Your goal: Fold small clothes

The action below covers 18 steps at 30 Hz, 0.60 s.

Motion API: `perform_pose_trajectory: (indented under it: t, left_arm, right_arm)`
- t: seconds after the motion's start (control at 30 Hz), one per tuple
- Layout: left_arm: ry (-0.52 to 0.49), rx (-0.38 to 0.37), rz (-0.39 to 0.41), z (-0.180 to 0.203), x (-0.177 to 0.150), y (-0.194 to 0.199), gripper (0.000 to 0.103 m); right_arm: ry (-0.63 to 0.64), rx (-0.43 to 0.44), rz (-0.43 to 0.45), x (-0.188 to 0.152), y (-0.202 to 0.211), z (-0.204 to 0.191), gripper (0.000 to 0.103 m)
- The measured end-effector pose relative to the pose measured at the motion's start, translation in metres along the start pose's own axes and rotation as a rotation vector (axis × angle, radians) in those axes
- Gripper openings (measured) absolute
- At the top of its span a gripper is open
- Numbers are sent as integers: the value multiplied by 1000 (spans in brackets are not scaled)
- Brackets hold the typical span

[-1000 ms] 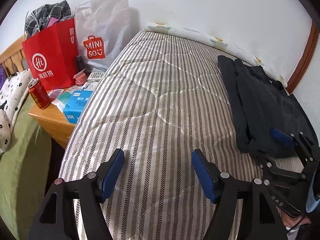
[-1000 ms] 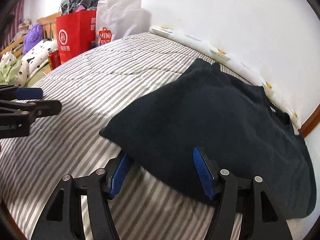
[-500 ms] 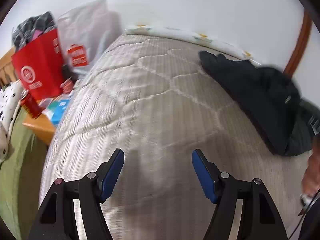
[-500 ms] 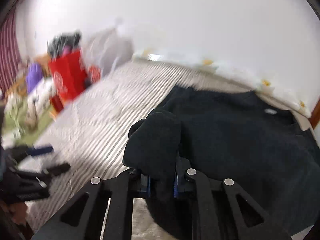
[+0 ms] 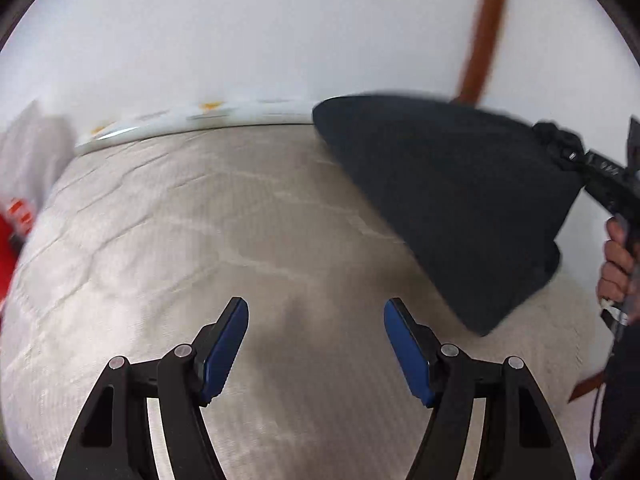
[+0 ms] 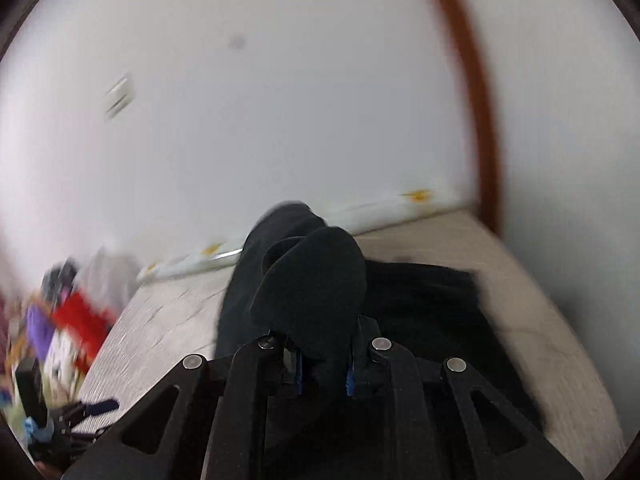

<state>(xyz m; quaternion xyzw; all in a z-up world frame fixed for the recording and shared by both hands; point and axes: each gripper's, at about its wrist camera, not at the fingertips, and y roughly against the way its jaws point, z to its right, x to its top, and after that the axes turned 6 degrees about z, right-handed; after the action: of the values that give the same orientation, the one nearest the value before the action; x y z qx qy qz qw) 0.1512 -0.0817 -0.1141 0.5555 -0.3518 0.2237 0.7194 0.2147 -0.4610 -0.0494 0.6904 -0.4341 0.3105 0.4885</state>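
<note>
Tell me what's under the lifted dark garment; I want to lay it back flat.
Under the dark garment hanging from the right gripper, only striped mattress shows. Its far part hides the mattress beneath.

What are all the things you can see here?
Garment: one, black, lifted over the bed's right side, pinched at one corner.
Bed: one, grey striped quilted cover, fills the middle.
Sheet edge: one, white with yellow prints, along the wall.
Wall: white, behind the bed.
Wooden trim: one, brown, curving up the wall.
Bags: blurred red and pale shapes, far left.
Left gripper: black with blue fingers, open above the bed.
Right gripper: black, shut on the garment.
Hand: one, right edge, holding the right gripper.
</note>
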Motion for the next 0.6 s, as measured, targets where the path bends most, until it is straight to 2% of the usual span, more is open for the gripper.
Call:
perform_pose_trajectory:
  t: [0.1,0.2,0.23,0.3,0.33,0.43,0.5,0.6]
  left_arm:
    - [-49,-54,-16,38,1,-19,68]
    - [-79,-92,-45,63,0,-34,68]
    - [-87,-110,-51,70,-1,-38,68]
    - [-100,-140,-59,84,-3,-42,68]
    - [-101,-151,-60,85,-4,-41,68]
    - [-95,-218,-72,99,-6,-38,68]
    - [-110,-254,-79,111,-9,-38,68]
    - [-158,-242,-96,122,-14,-48,68]
  right_arm:
    - [-94,-83,-58,-19,-3,69,13]
    - [-176,-67,-174,-47,-15,109,16]
    - [-167,-77,-186,-54,-15,114,18]
    - [-121,-124,-168,-57,-10,115,31]
    - [-103,-130,-159,-57,-9,114,33]
    - [-92,-104,-148,-52,-7,113,37]
    - [-84,-85,-160,-52,-11,114,45]
    - [-109,-66,-181,-54,-20,118,52]
